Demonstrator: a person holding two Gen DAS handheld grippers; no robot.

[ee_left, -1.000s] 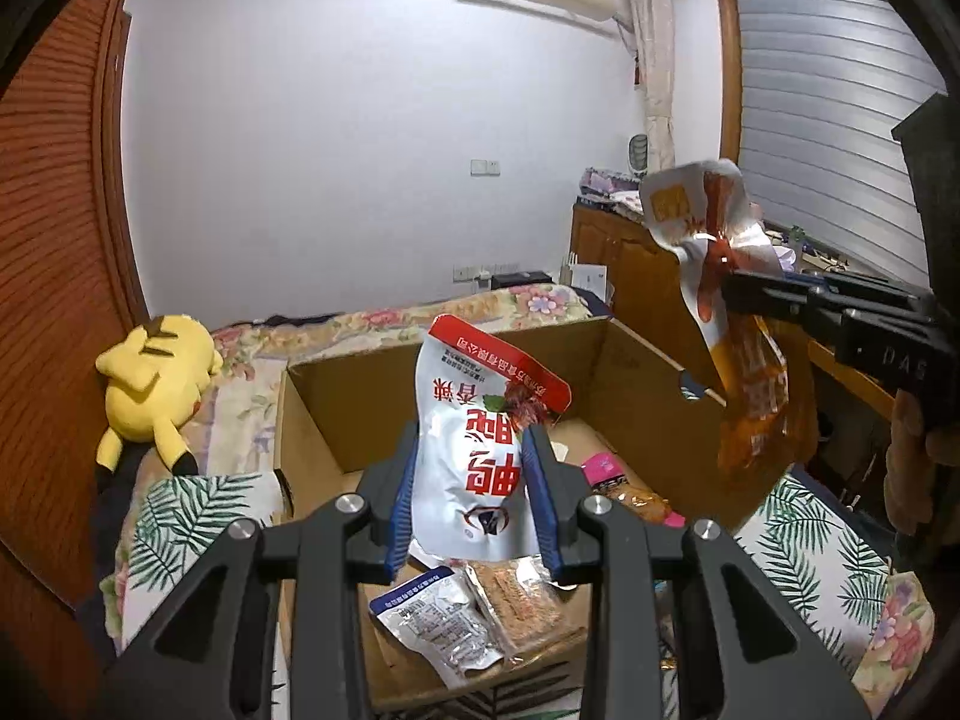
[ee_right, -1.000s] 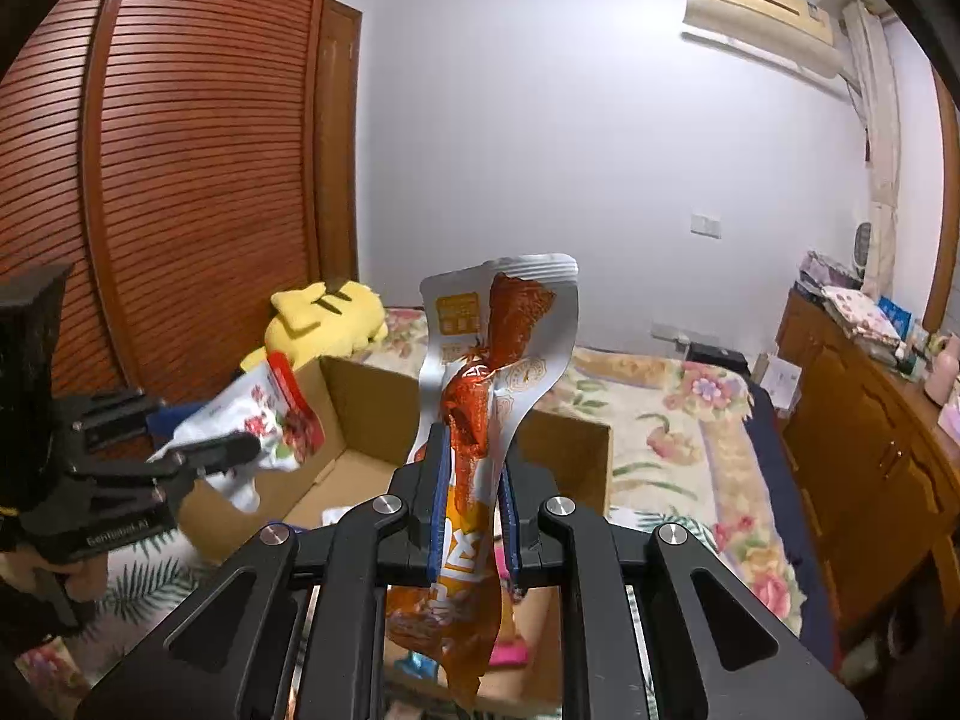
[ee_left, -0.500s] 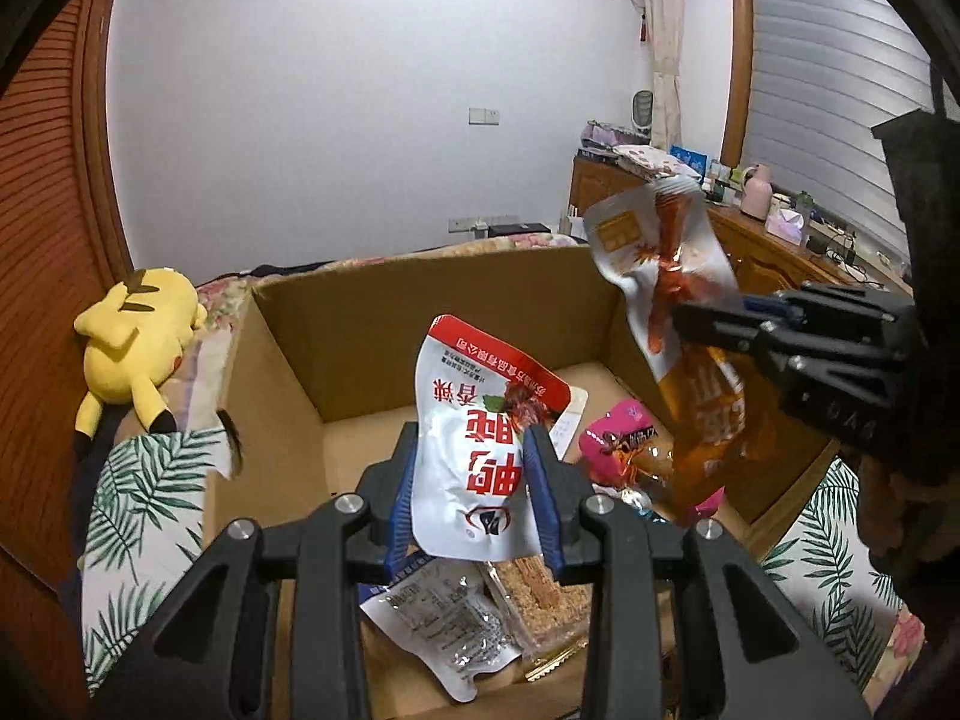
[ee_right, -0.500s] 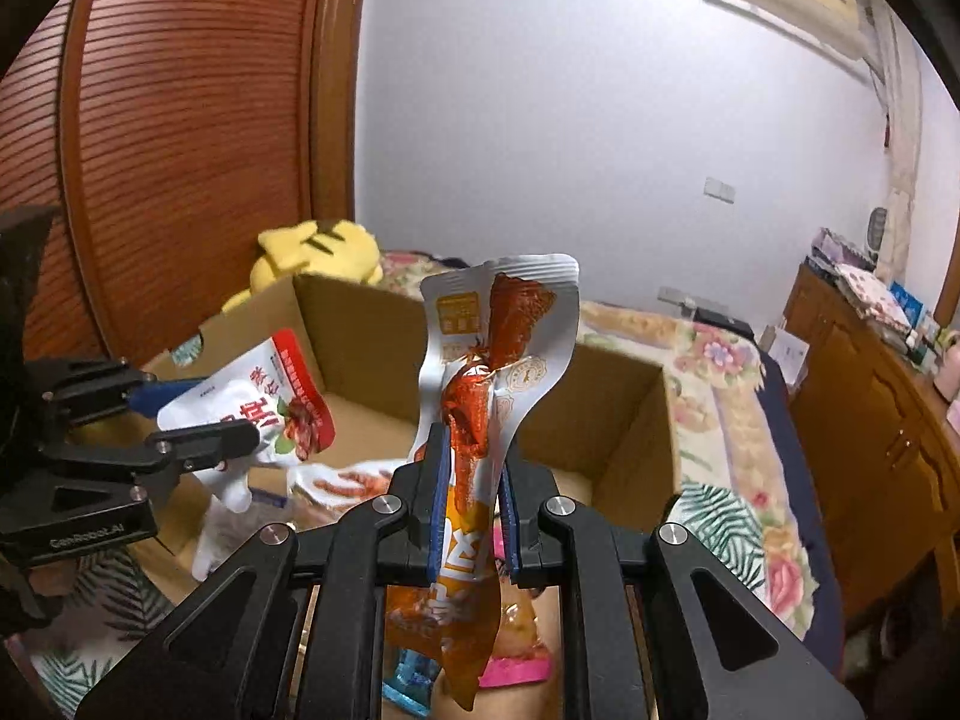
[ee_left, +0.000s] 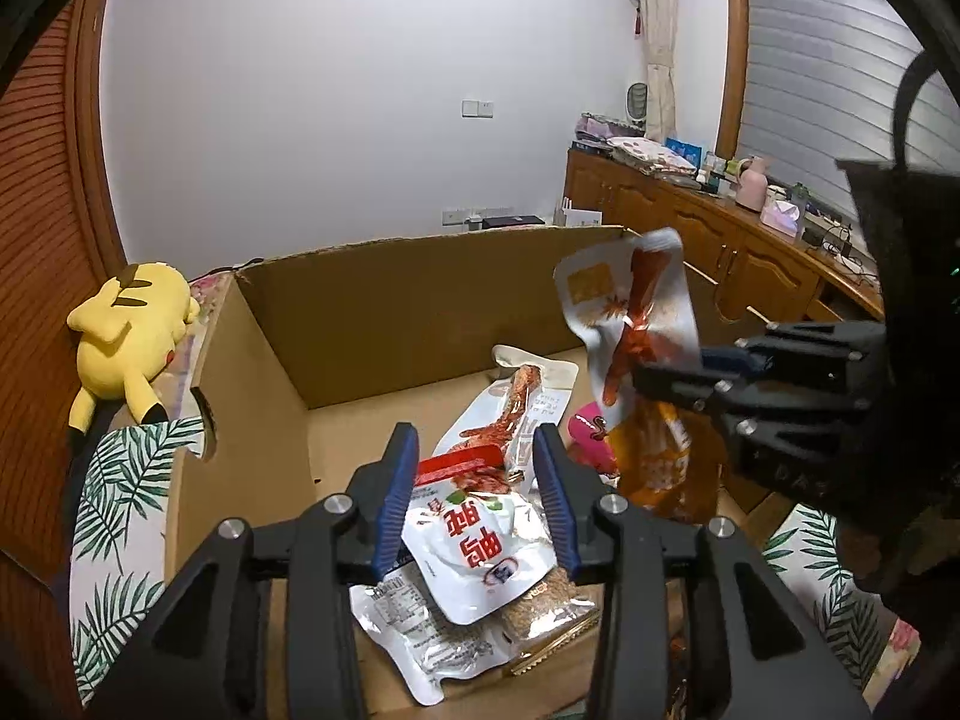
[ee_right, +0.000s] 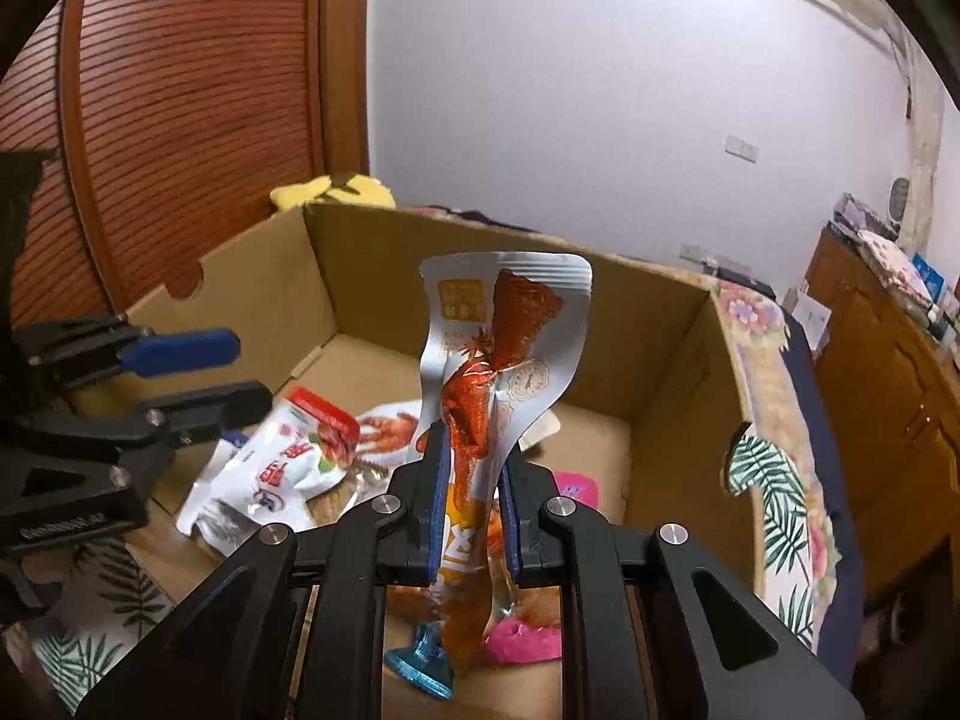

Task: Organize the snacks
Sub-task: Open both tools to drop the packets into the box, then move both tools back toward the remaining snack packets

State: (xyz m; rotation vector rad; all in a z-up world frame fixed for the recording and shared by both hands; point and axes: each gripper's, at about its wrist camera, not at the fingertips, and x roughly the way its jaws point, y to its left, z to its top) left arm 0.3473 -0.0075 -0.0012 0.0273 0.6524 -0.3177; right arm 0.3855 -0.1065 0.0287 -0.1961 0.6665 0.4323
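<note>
Bedroom, cardboard box (ee_left: 372, 324) on bed: left tool (ee_left: 474, 498) spread wide, white pouch (ee_left: 474, 546) dropped inside; right tool (ee_right: 468, 504) clamps orange pouch (ee_right: 498, 372) above box for drop.

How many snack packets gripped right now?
1: the orange packet, in the right gripper. Left gripper is open; the white packet lies in the cardboard box.

A home bedroom. A yellow plush toy (ee_left: 129, 333) lies on a floral bedspread (ee_right: 762, 324) beside slatted reddish-brown wooden wardrobe doors (ee_right: 180, 114). Carved wooden cabinets (ee_left: 690, 228) line the window wall, their top cluttered with household items.
</note>
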